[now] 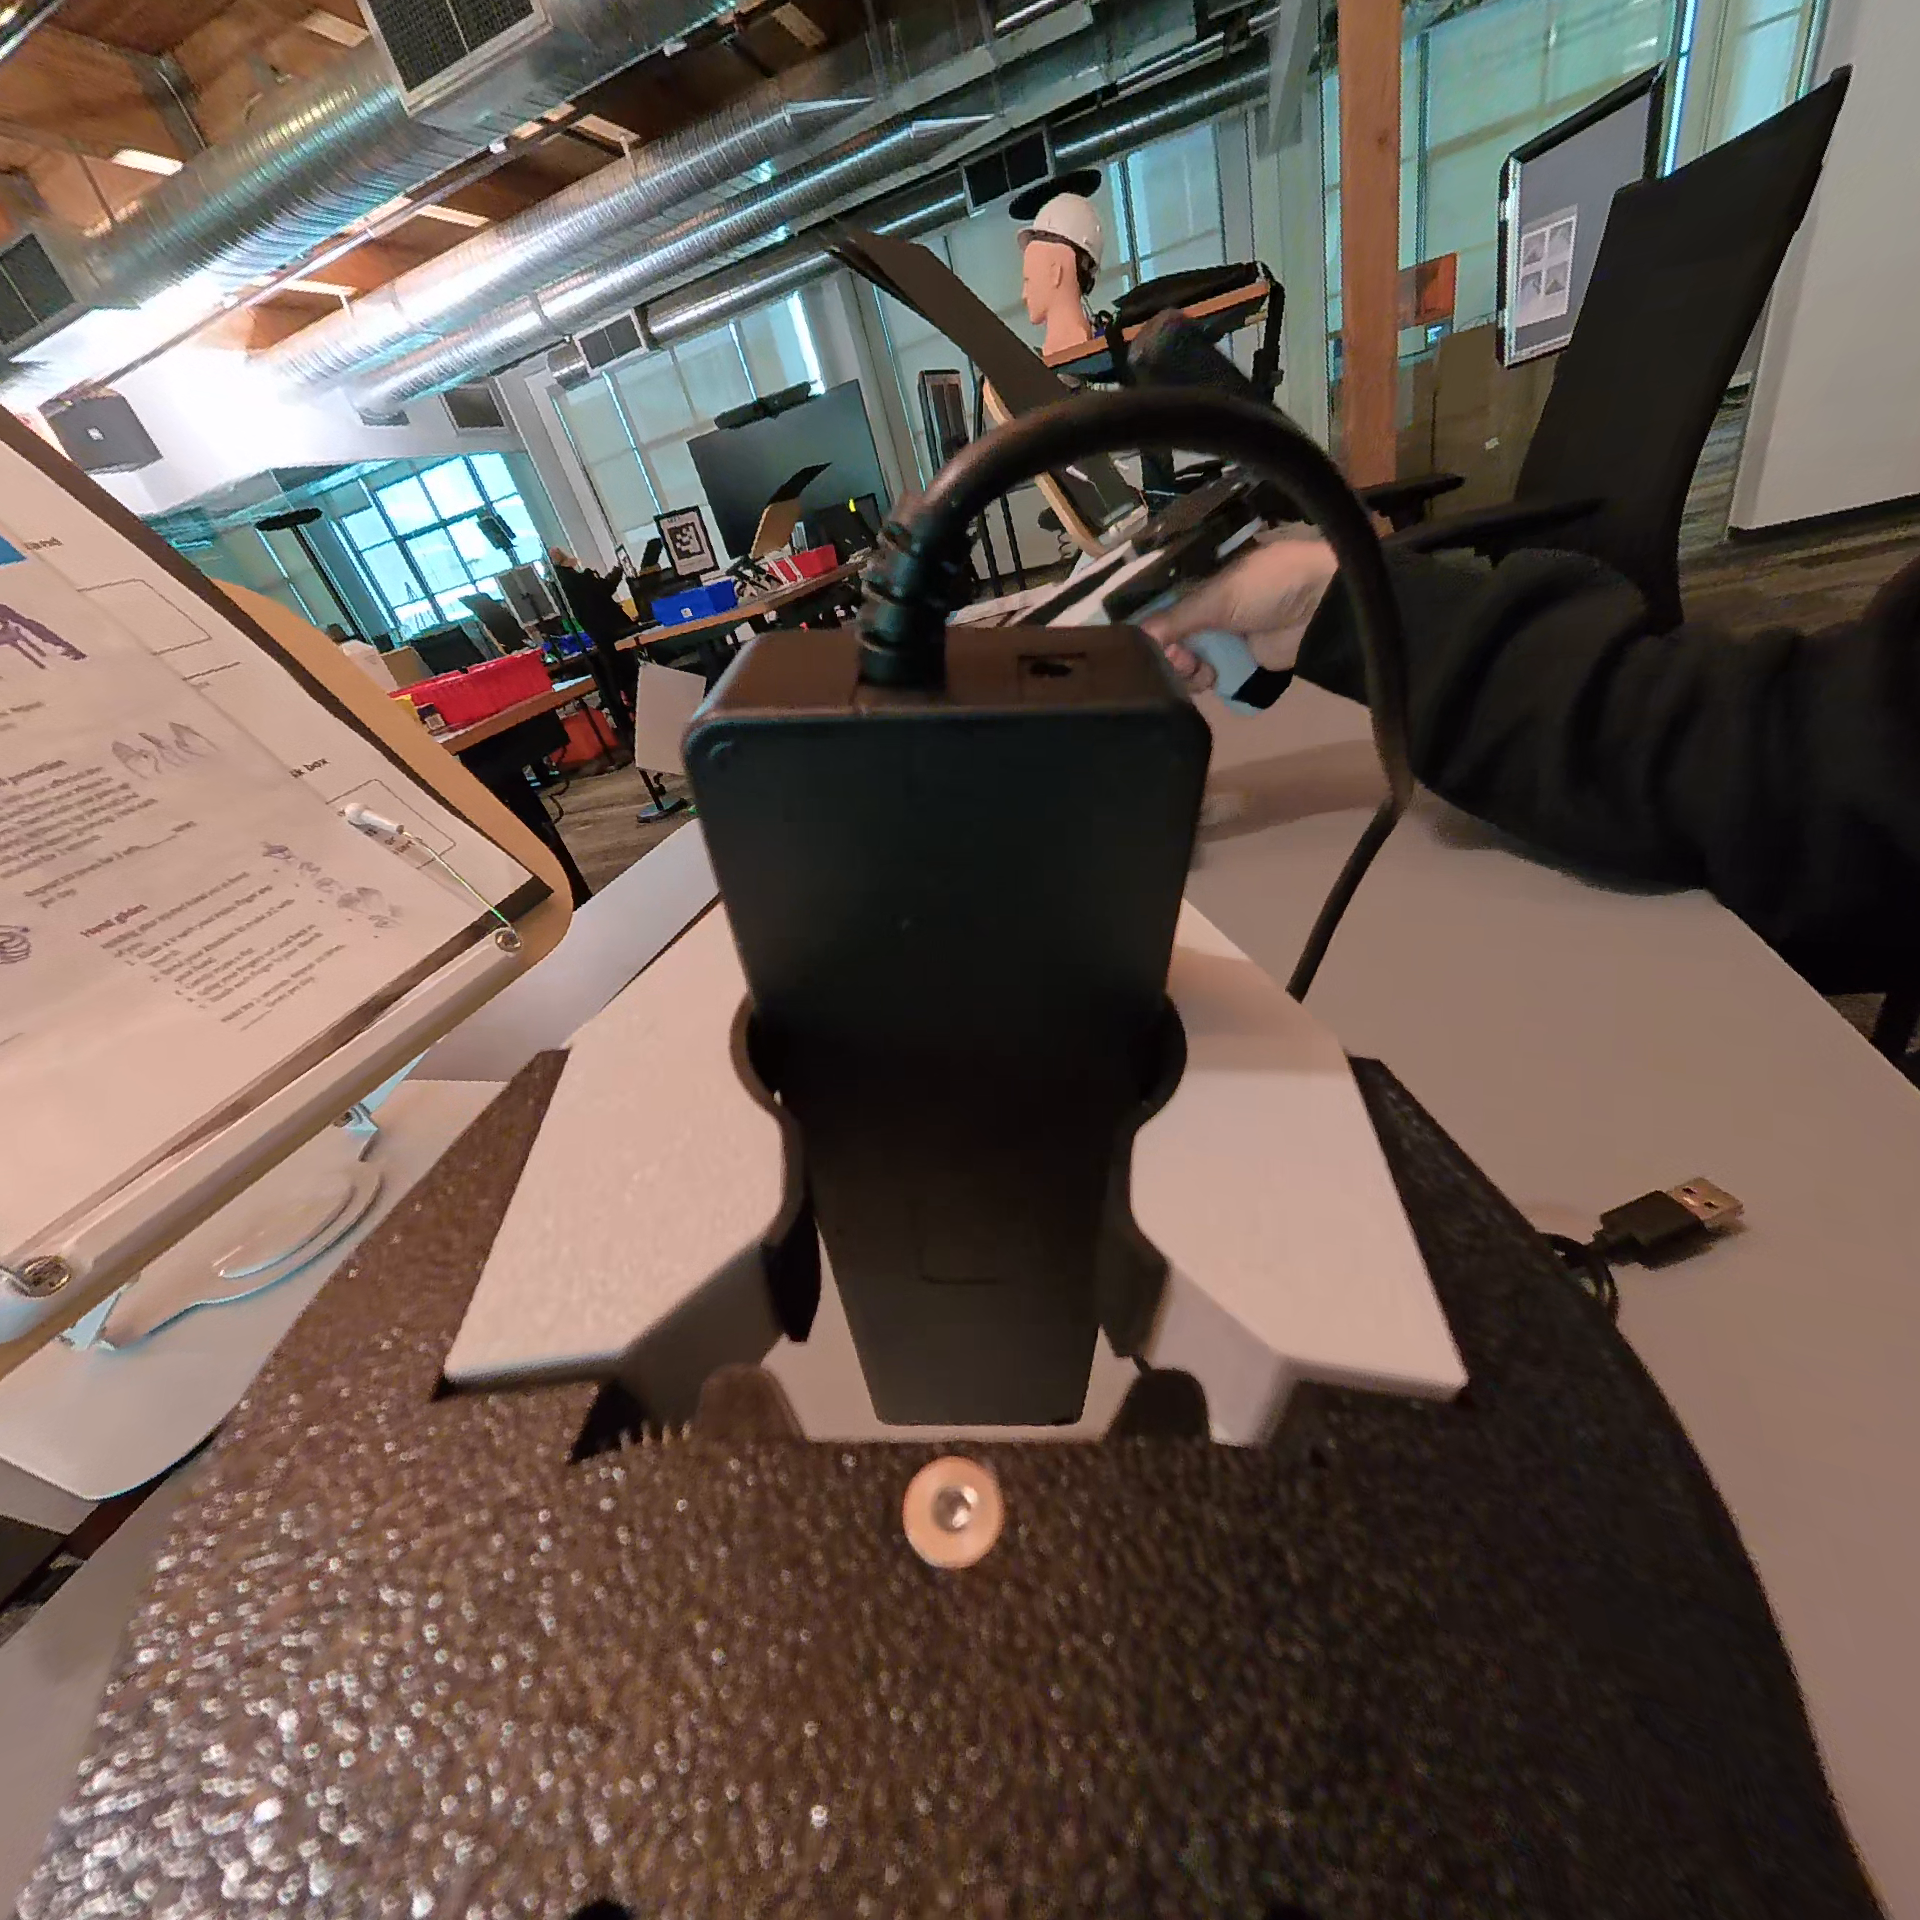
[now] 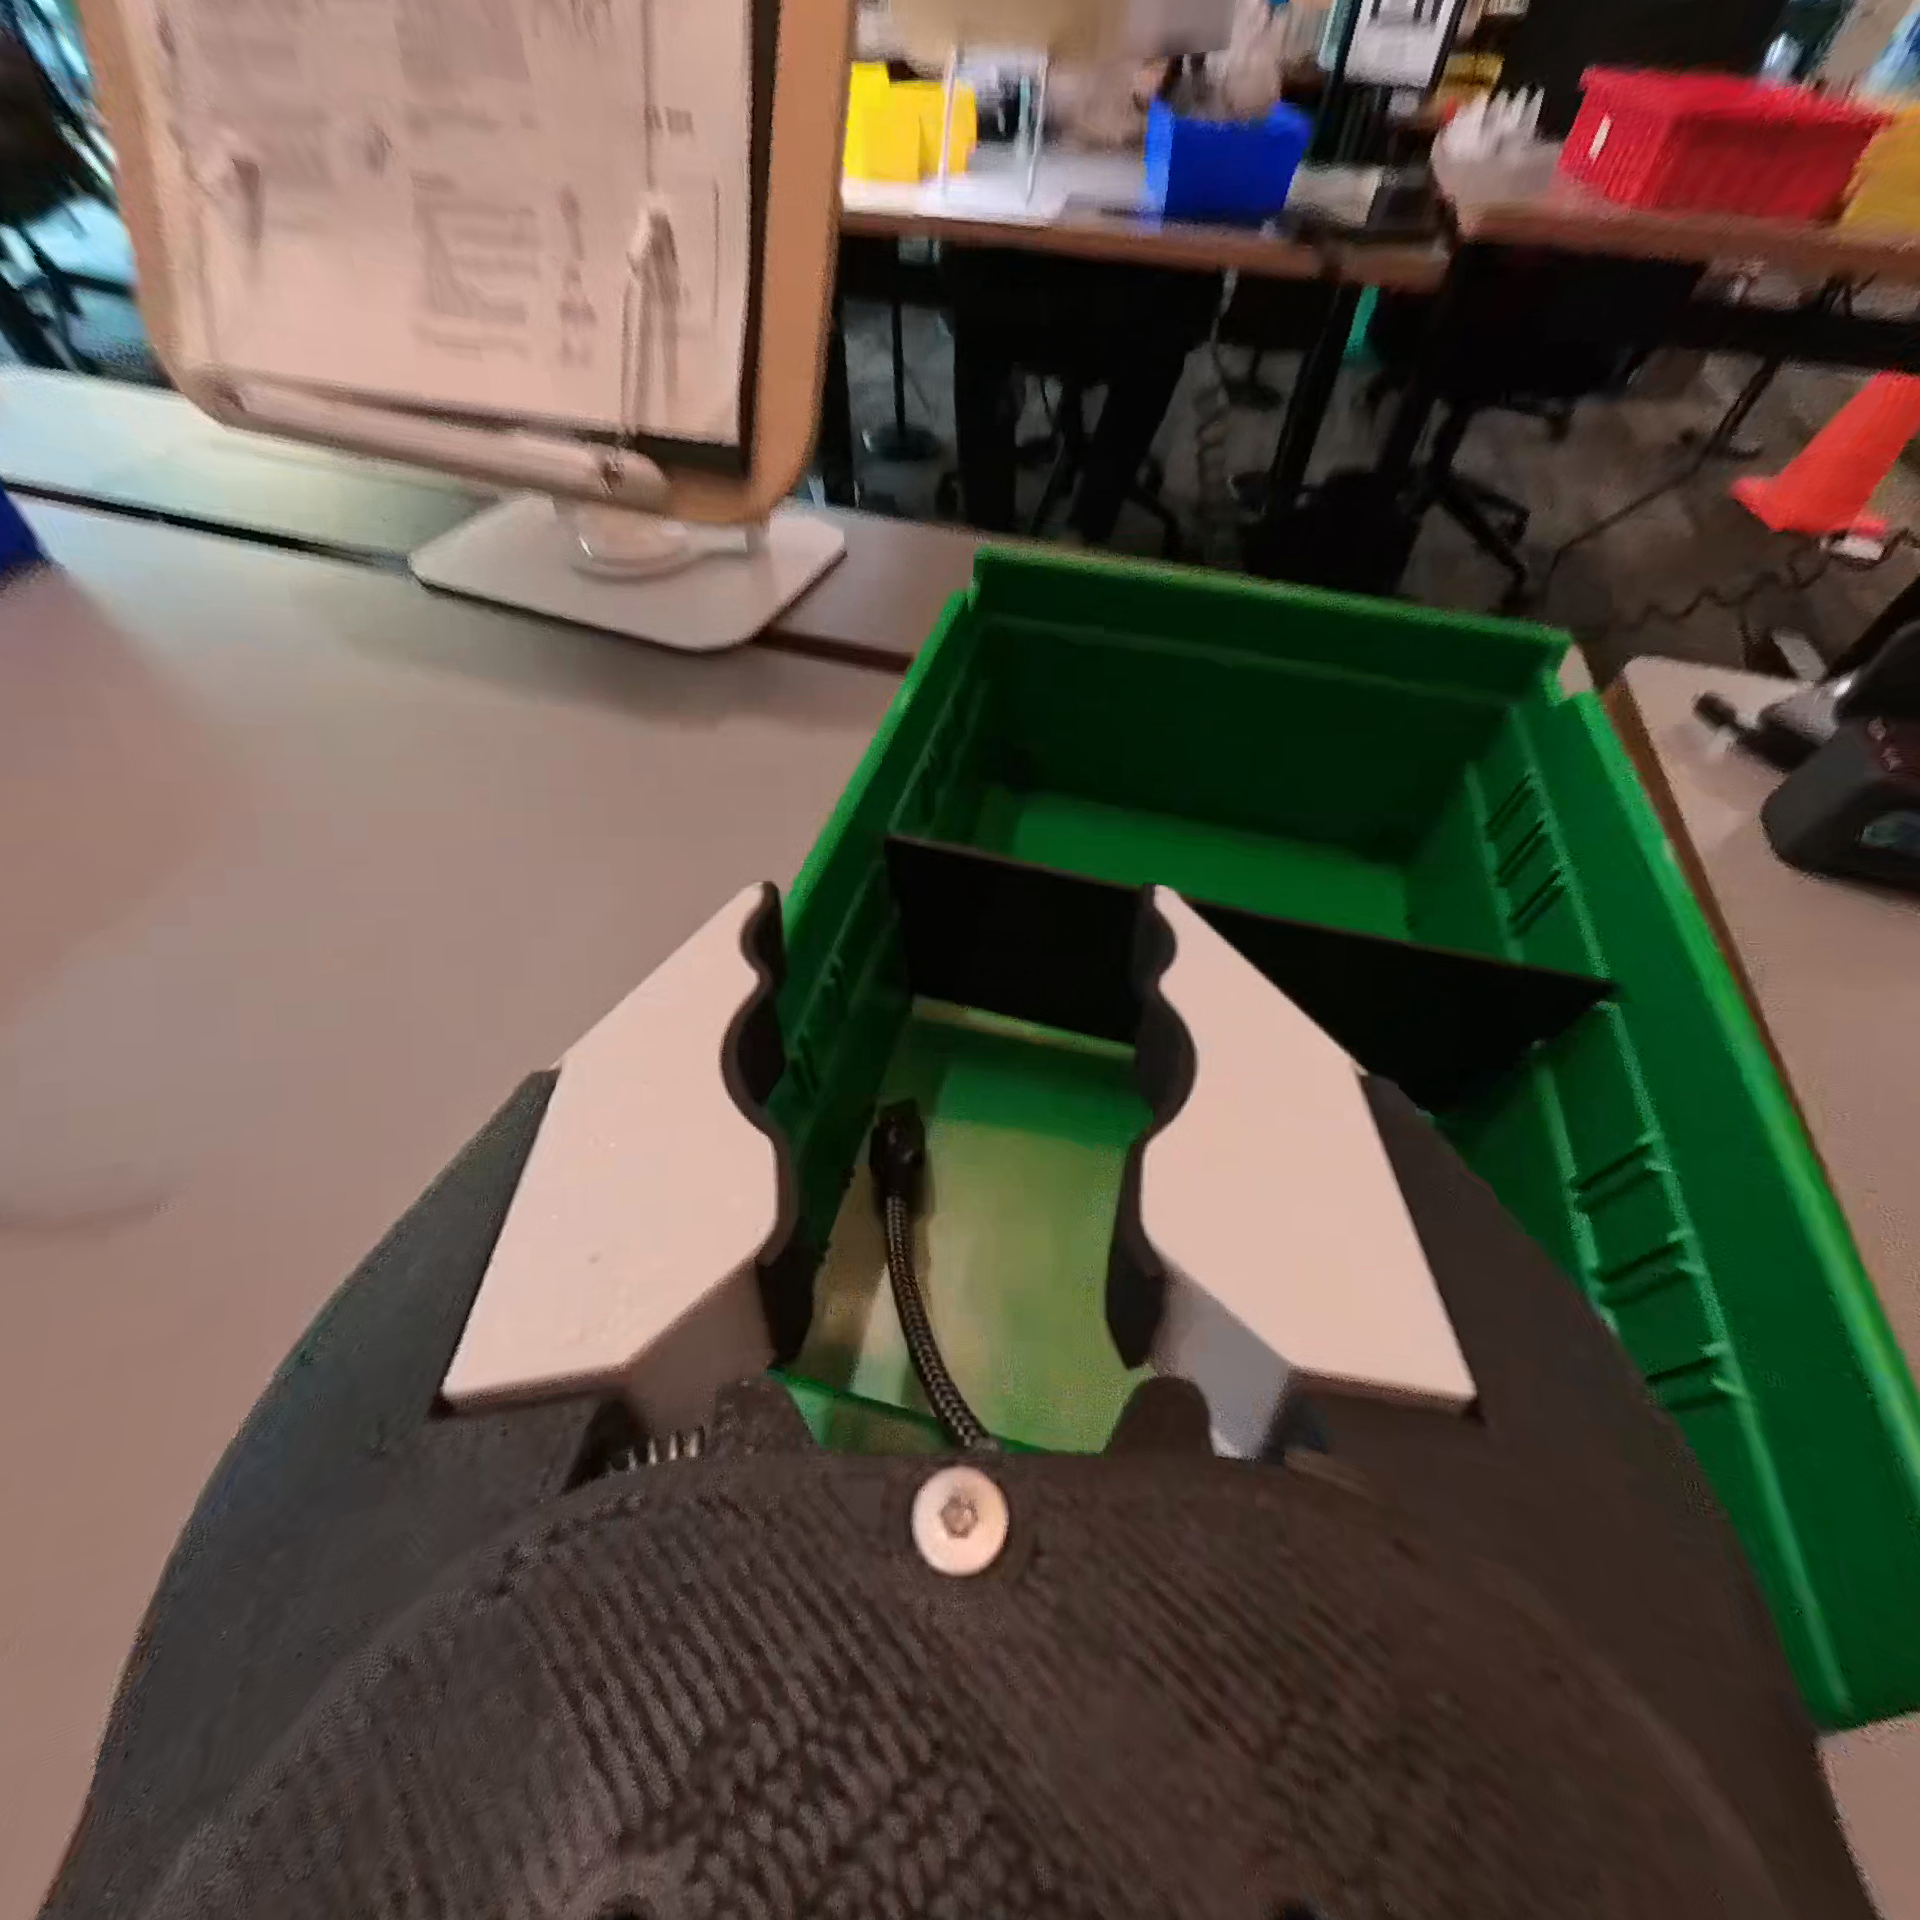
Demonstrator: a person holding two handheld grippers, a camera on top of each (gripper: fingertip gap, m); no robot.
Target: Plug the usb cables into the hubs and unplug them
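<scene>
My left gripper is shut on a black USB hub and holds it upright above the grey table. The hub's thick black cord arcs out of its top and drops to the table on the right. A loose black USB plug lies on the table at the right. My right gripper is open and empty, hovering over the near compartment of a green bin. A braided black cable with a plug end lies on the bin floor between my fingers. The right gripper also shows far off in the left wrist view, held by a hand.
A tilted document stand with a printed sheet stands at the left, and also shows in the right wrist view. A black divider splits the bin. A dark-sleeved arm reaches across at the right. A black device sits at far right.
</scene>
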